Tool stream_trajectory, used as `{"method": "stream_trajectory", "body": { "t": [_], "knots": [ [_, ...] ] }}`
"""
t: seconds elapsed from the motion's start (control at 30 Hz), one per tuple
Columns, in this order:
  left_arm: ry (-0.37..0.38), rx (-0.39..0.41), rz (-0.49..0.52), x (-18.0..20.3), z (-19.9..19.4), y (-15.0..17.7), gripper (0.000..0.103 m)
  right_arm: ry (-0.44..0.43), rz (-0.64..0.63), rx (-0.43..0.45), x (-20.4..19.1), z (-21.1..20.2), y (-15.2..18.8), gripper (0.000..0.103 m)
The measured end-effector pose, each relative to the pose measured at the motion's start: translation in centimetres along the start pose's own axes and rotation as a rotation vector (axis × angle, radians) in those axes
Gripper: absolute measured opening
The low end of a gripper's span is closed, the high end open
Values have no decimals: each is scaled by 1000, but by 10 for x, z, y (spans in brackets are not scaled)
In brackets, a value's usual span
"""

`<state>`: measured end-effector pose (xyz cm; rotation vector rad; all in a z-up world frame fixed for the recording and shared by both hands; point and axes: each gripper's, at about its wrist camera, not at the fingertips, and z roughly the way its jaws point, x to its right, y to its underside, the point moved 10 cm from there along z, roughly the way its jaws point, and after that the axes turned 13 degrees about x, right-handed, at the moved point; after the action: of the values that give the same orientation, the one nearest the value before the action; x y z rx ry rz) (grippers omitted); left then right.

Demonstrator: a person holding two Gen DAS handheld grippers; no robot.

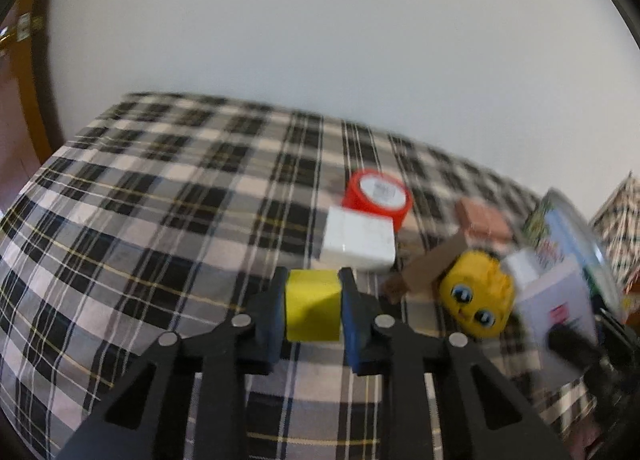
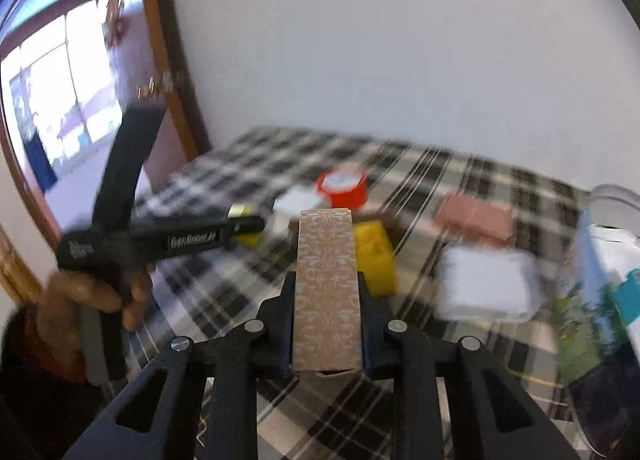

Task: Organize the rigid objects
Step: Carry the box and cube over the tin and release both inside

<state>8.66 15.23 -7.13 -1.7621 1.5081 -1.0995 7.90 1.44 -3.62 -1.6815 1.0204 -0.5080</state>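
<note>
the left wrist view shows the left gripper [image 1: 312, 306] with its jaws clamped on a yellow block [image 1: 313, 306], one pad on each side, just above the checked cloth [image 1: 160, 220] that covers the tabletop. beyond the block lie a white box [image 1: 359, 239] and, touching its far side, a red roll of tape [image 1: 378, 198]. to the right a yellow toy head [image 1: 478, 294] with painted eyes faces this camera; the right wrist view shows only its plain yellow back [image 2: 374, 256].

the right wrist view shows the right gripper [image 2: 326, 300], jaws closed on a long patterned brown box [image 2: 326, 284] that points away from the camera, held off the cloth [image 2: 420, 188]. in the left wrist view that box [image 1: 430, 268] appears only as a blurred brown bar beside the toy head. only the right wrist view shows the person's hand [image 2: 86, 296] on the left gripper's handle, near the tabletop's left edge, with the block [image 2: 244, 220] a small sliver at its tip [image 2: 248, 226].

a pink block [image 2: 474, 218] lies toward the far right corner, a white box [image 2: 486, 284] nearer. the things at the right edge are blurred and cut off by both frames, and cannot be made out.
</note>
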Motion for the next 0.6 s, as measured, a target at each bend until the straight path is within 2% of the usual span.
{"method": "stream_trajectory", "body": {
  "t": [0.17,0.27,0.37,0.47,0.6],
  "knots": [
    [-4,107,-47,1,-8,-18,23,91,90,160,45,-34,-30,27],
    [-21,167,-36,7,-15,-25,23,200,83,222,73,-53,-38,27],
    [-34,212,0,17,-21,-30,23,298,53,273,96,-75,-44,27],
    [-32,222,21,32,-21,-29,23,366,-3,293,116,-89,-46,27],
    [-20,247,40,59,-25,-27,23,404,-13,306,129,-104,-47,27]
  ]
}}
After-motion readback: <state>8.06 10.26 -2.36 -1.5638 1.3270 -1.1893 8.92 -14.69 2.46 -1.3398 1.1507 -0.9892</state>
